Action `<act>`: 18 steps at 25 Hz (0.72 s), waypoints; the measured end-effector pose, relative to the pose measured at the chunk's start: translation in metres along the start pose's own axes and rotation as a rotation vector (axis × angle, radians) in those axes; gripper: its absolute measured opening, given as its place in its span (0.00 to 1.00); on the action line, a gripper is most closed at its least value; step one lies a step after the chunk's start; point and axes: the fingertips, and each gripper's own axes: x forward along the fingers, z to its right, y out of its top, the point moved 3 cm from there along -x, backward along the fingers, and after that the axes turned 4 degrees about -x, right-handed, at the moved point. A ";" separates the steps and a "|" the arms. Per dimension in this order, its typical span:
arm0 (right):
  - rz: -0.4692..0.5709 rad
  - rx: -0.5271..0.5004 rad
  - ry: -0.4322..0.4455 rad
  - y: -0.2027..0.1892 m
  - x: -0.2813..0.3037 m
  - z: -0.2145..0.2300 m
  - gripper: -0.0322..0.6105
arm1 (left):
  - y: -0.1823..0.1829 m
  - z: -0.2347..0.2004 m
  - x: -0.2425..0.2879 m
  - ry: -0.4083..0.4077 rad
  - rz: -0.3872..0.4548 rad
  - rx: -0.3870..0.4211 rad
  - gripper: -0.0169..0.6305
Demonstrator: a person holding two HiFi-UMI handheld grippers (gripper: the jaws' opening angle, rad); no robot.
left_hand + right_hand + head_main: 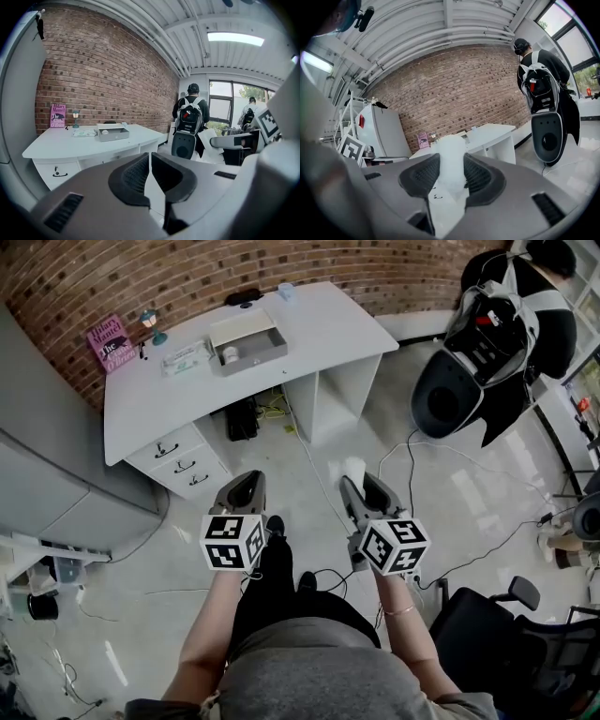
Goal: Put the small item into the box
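An open grey box point(248, 345) stands on the white desk point(328, 329), far ahead of both grippers; it also shows small in the left gripper view point(112, 132). My right gripper point(361, 488) is shut on a small white item point(354, 468), which stands up between its dark pads point(480, 176); the white item point(451, 154) hides part of the desk behind it. My left gripper point(246, 486) hangs beside the right one at about the same height. Its jaws point(150, 166) are shut with nothing between them.
A pink book point(110, 341), a small lamp point(150, 324) and a flat packet point(185, 356) lie on the desk left of the box. Drawers point(178, 465) sit under the desk. A person with a backpack point(497, 324) stands at right. An office chair point(511, 624) and floor cables point(450, 559) are near.
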 end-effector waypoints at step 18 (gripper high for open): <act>-0.020 -0.001 -0.023 0.036 0.138 0.022 0.30 | 0.047 -0.090 0.114 -0.019 -0.017 -0.024 0.08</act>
